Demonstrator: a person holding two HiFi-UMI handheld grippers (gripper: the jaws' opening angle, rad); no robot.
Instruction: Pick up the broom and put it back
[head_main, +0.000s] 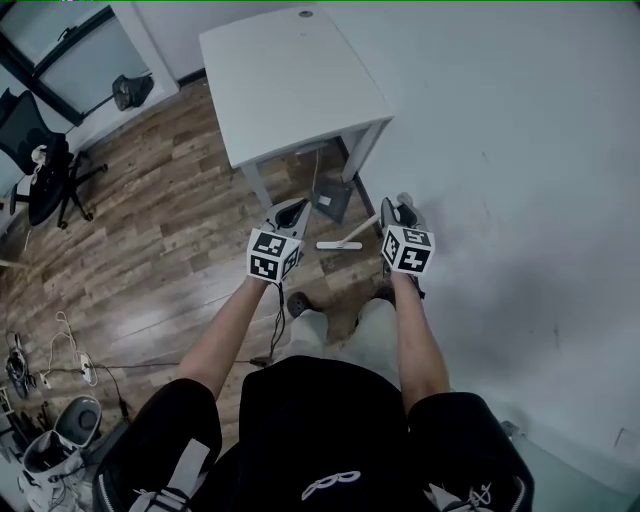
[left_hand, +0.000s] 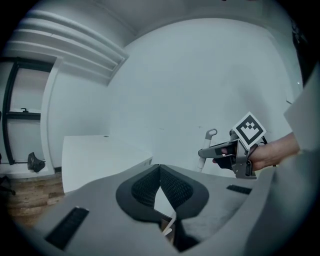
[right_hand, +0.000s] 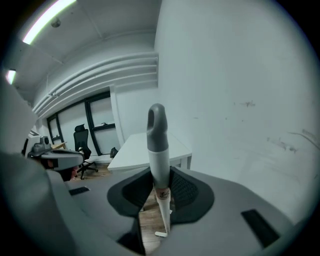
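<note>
the right gripper (right_hand: 161, 176) pinches the broom (right_hand: 159, 150) by its white handle, the grey loop end up beside the wall (head_main: 520, 150) and what seems to be its head low over the wood floor (head_main: 150, 260) near the white table (head_main: 290, 70), while the left gripper (left_hand: 159, 167) has its jaws pressed together on nothing.

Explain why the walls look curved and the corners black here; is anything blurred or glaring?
Head view: a wide lens bends the table edges; light is even, nothing glares. Left gripper view: black corners ring a round image; the ceiling ridges curve. Right gripper view: same ring; the ceiling light glares top left; the broom handle looks sharp.
</note>
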